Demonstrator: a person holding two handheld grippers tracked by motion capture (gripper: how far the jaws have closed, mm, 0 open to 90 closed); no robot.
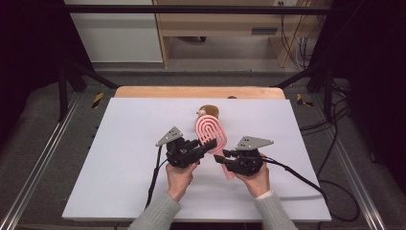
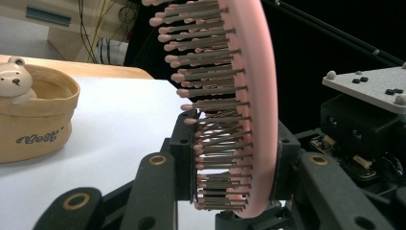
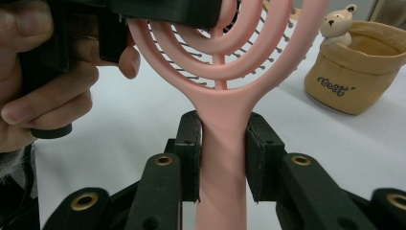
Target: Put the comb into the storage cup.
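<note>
**Pink hairbrush held at both ends, above mid-tabletop**

Left claw: jaws closed across the head of the pink hairbrush, one jaw against the bristle tips, the other against the smooth back, as seen in the left gripper view. Grip sits on the lower edge of the head, near the neck.

Right claw: jaws closed on the brush handle, just below the point where the handle forks into the looped head. Pads pressed flat on either side; no gap visible.

Long axis of the brush: running away from the person, head far, handle near, tilted slightly toward the person's right at the handle end. Left claw approaching from the left side of the head, right claw from the near right. Both claws close together, almost touching; left hand immediately beside the head in the right gripper view.

Whether the brush is lifted clear of the white tabletop or resting on it: cannot tell for certain; appears raised in the gripper views.

Nearby: tan fabric pot with a small bear figure, just beyond the brush head, near the far edge. Likely the only obstacle forward.

Open room: wide bare surface to left, right and near side. Judged risk: crowding of the two claws if either regrips.
</note>
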